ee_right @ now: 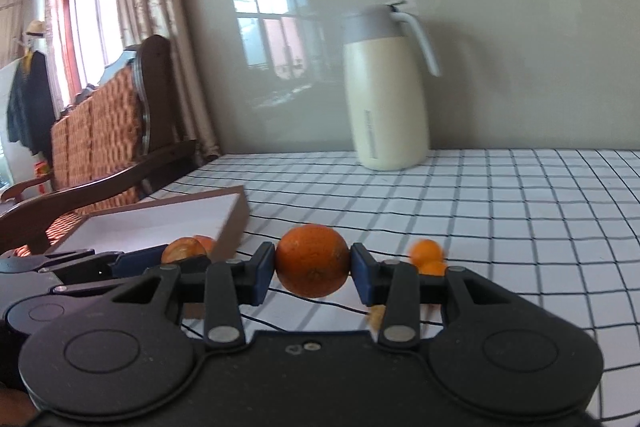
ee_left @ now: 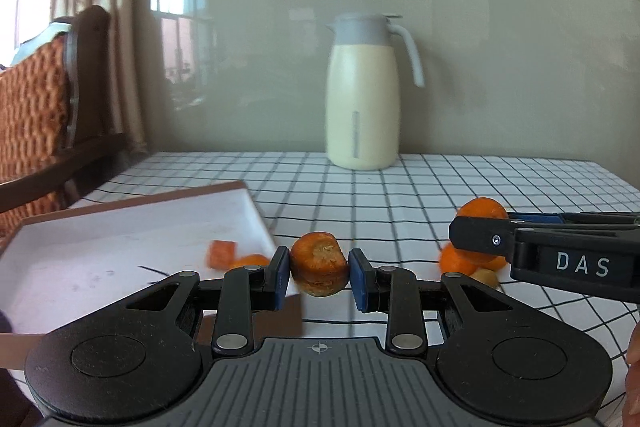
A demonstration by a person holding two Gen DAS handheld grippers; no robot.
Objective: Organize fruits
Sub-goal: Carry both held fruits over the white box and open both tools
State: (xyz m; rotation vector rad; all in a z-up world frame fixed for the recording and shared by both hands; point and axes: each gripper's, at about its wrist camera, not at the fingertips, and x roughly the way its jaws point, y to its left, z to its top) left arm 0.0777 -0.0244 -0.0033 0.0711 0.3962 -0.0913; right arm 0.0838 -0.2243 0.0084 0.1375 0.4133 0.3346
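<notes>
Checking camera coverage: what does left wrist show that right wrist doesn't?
Left wrist only: the left claw shut on a carrot stub, and a cut piece inside the tray.

Right wrist only: the right claw head-on, shut on an orange; a hat and jacket by the window.

Both: tray, jug, checked cloth, chair, loose fruit.

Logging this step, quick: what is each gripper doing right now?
Left gripper: closed on a brownish orange.
Right gripper: closed on a round orange.
</notes>
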